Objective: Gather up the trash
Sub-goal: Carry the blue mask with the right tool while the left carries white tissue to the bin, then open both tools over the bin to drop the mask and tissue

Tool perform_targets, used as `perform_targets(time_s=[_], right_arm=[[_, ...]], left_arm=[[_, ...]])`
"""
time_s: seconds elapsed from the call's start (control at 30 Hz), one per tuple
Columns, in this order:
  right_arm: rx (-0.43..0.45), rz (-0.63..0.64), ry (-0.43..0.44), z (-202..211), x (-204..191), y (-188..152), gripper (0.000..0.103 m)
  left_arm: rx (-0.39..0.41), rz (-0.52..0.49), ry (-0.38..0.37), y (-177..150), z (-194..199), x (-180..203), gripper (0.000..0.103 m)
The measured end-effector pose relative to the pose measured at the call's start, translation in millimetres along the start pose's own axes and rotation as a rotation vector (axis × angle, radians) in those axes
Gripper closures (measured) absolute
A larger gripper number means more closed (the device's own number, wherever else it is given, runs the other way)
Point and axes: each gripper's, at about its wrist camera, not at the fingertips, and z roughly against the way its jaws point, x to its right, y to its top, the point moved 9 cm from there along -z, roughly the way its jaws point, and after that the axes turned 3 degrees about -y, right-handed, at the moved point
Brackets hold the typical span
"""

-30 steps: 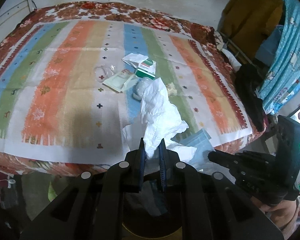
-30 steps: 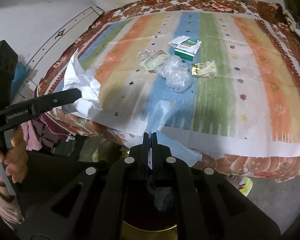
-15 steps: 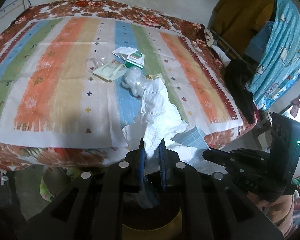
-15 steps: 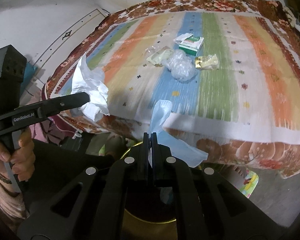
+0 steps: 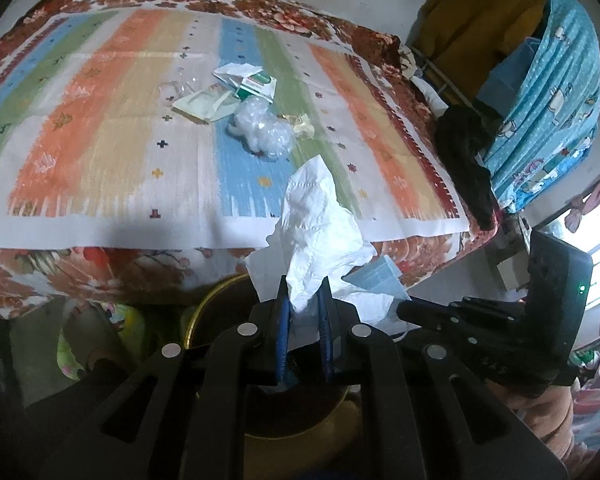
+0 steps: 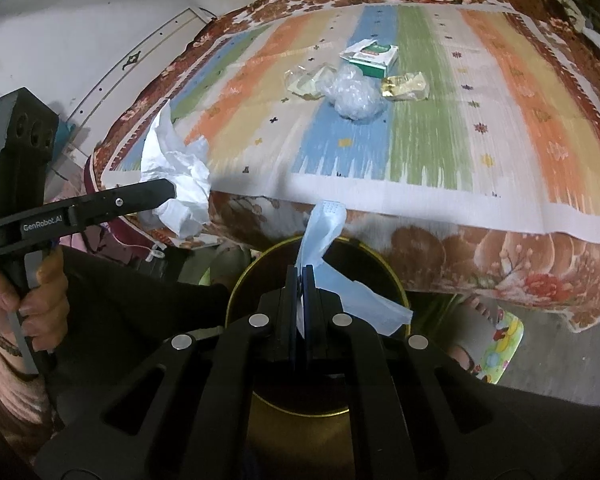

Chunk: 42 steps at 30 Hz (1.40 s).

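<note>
My left gripper (image 5: 303, 300) is matte black with blue finger pads (image 5: 283, 320) and four round silver bolts across its linkage. Seen at nine o'clock in the right view, it carries white "GenRobot.AI" lettering. My right gripper (image 6: 300, 284) matches it. My left hand (image 6: 28, 296) shows bare skin and a dark patterned wristband.

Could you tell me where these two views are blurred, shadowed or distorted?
Left wrist view: the fisheye bows the striped bedspread; bright window glare at the right edge; the left tool and the space under the bed sit in shadow. Right wrist view: the bedspread stripes look smeared near the front edge; the bin interior is dark; the blue mask stays sharp.
</note>
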Motion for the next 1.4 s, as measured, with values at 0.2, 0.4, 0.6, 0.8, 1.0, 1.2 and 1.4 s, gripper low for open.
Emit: perform_targets(time_s=[0.2,0.4,0.6,0.8,1.0,1.2,1.4], right_arm=[[-0.007,-0.013,-0.014,-4,-1,-14,0.101],[-0.029,-0.03,-0.006,-12,-7,-34,0.101],[-0.047,-0.049,-0.002,-18,-11,-50,0.101],[-0.038,-0.079,0.009,-15,-8,-49,0.101],[-0.045,-0.087,0.015,-18,-9,-48,0.101],[-0.067,-0.112,0.006,-24,-3,-48,0.086],[-0.073,-0.102,0.011,-26,-6,-48,0.079]], left_arm=[[-0.008,0.004,-0.006,-16,-1,0,0.091],[-0.021,-0.009,0.005,-37,-4,1,0.091],[-0.035,0.005,0.0,-64,-11,4,0.091],[-0.045,0.014,0.032,-72,-13,-3,0.091],[-0.058,0.019,0.054,-72,-17,-6,0.089],[-0.055,0.104,0.054,-70,-19,-19,0.06],[-0.048,0.106,0.054,-69,-18,-18,0.055]])
